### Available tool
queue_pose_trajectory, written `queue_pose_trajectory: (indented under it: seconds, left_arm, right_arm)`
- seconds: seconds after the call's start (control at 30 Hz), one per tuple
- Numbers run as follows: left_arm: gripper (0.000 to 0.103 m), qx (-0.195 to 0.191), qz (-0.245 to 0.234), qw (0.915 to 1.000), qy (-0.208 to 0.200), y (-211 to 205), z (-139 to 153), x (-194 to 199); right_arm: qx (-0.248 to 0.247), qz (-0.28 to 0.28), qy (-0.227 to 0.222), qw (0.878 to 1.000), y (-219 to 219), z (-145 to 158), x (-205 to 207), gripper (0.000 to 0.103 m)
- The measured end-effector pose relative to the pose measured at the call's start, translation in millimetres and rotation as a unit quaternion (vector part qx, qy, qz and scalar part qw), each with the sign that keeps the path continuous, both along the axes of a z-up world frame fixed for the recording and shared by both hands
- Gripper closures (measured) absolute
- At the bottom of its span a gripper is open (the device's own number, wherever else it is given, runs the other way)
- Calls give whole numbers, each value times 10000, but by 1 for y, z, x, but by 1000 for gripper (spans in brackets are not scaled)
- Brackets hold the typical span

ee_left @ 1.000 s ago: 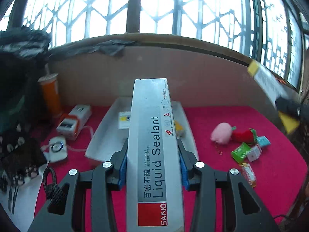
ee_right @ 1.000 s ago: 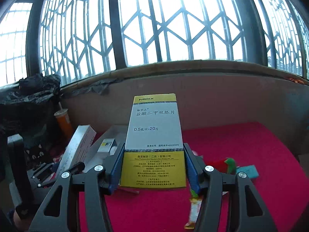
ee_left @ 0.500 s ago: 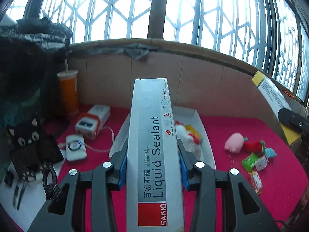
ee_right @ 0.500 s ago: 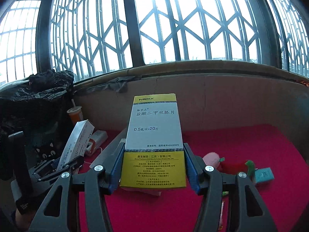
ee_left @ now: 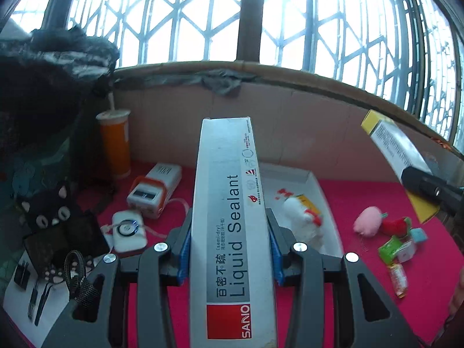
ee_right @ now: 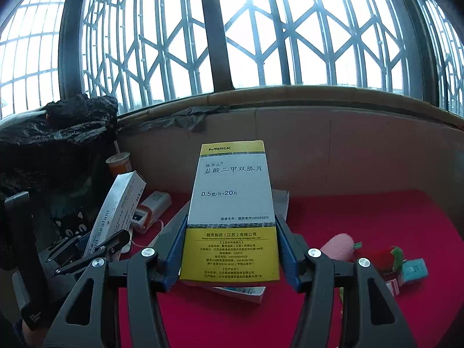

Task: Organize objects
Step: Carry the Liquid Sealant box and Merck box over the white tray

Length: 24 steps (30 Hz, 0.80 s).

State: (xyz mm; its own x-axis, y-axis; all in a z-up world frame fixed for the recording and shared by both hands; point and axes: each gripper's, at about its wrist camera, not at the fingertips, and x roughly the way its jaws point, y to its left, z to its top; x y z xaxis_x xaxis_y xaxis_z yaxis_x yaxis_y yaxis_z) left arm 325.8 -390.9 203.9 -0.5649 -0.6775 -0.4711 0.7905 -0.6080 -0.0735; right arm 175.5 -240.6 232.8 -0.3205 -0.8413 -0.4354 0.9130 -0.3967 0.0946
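Two boxes are held aloft: the left gripper (ee_left: 229, 249) clamps a Liquid Sealant carton (ee_left: 229, 217), the right gripper (ee_right: 230, 249) a Merck tablet box (ee_right: 232, 211). Both long axes point away toward the white tray (ee_left: 322, 191) just beyond, nearer the left gripper.

Each camera sits just behind its own claw and looks forward along the two fingers, a little downward, toward the far wall under the barred window (ee_left: 232, 14).

The left wrist view stands near over the red surface (ee_left: 377, 197); the left claw (ee_left: 229, 243) and its grey sealant box (ee_left: 229, 217) fill the lower middle. The right wrist view looks from further right, with the right claw (ee_right: 232, 249) and a yellow and white medicine box (ee_right: 232, 211) close before the lens.

Both views share the white tray (ee_left: 324, 203), the orange cup (ee_left: 114, 142), the pink plush toy (ee_left: 368, 223) — and each one catches the other claw at its edge.
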Motion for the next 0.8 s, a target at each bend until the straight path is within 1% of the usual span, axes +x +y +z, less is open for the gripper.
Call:
queue_pose_trajectory:
  seconds: [0.03, 0.1, 0.23, 0.3, 0.4, 0.47, 0.53, 0.6, 0.7, 0.8]
  left_arm:
    - [61, 19, 76, 10000, -55, -4, -2, 2]
    - [61, 71, 135, 9999, -31, -14, 1, 7]
    - [61, -178, 317, 9993, 3, -27, 25, 19]
    - [61, -277, 360, 9990, -58, -27, 30, 22]
    - [61, -184, 351, 9991, -152, -29, 20, 23]
    - [61, -91, 316, 9991, -267, -31, 9, 15]
    - [61, -38, 205, 9993, -308, -33, 7, 3]
    - [61, -85, 84, 9997, -234, -34, 16, -9]
    - [61, -259, -132, 9995, -142, -31, 34, -31]
    - [61, -321, -352, 9988, -120, -25, 39, -52]
  right_arm:
    - [76, 12, -30, 10000, -6, -5, 1, 42]
    - [173, 114, -149, 9997, -18, -8, 1, 42]
    - [-64, 130, -143, 9998, -32, 9, -1, 42]
    - [-112, 165, -204, 9996, -37, 10, -1, 42]
    - [31, 229, -311, 9992, -42, -6, -1, 42]
    - [190, 207, -401, 9988, -45, -21, -5, 42]
    - [288, 164, -557, 9979, -46, -24, -15, 42]
    - [216, 71, -523, 9984, -44, -15, -24, 42]
    - [-74, -124, -327, 9994, -35, 11, -38, 42]
    - [-216, -273, -262, 9991, -28, 25, -50, 42]
